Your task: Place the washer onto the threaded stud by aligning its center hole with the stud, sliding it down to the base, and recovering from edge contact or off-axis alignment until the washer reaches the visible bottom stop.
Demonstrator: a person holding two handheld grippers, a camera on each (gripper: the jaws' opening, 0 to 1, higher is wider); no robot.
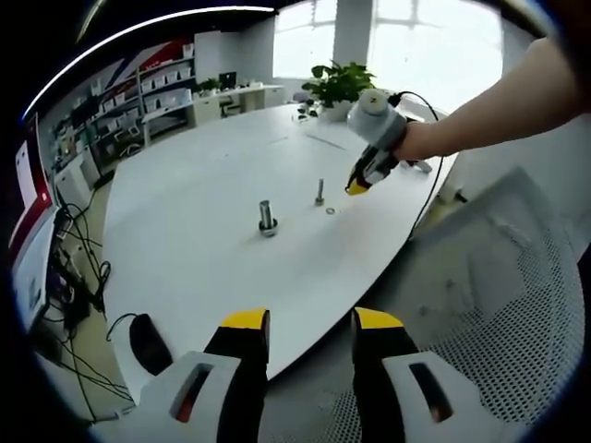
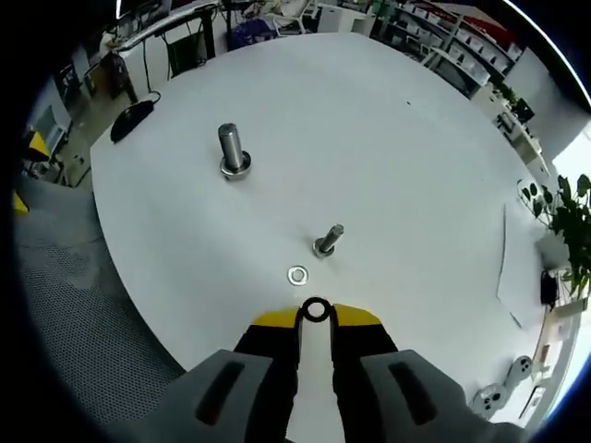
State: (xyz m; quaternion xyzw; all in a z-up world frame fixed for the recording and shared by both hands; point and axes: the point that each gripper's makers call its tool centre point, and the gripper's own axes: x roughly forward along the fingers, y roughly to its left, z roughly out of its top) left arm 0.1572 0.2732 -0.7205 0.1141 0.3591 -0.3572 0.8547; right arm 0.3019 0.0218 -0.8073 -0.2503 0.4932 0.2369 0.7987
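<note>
You have a washer (image 2: 316,310) pinched edge-on at the tips of your right tool (image 2: 316,314), its jaws drawn in on the ring so the hole faces the camera. That is the pickup done; the placing is all ahead of you.

The small threaded stud (image 2: 329,240) stands on the white counter (image 2: 416,166) just beyond your tool, and nothing sits on its shaft as far as I can judge at this size. A 2nd washer (image 2: 297,274) lies flat on the counter between your tool and the stud, so take care not to nudge it. A larger stud (image 2: 232,150) with a collar at its base stands well apart, further back.

In the left gripper view, your right tool (image 1: 356,187) hovers above the counter near the small stud (image 1: 319,193). Your left tool (image 1: 312,323) is released, jaws apart with nothing between them, held back over the counter's near edge.

Left to do: bring the hole over the stud tip, level the washer, and slide it down to the base.
</note>
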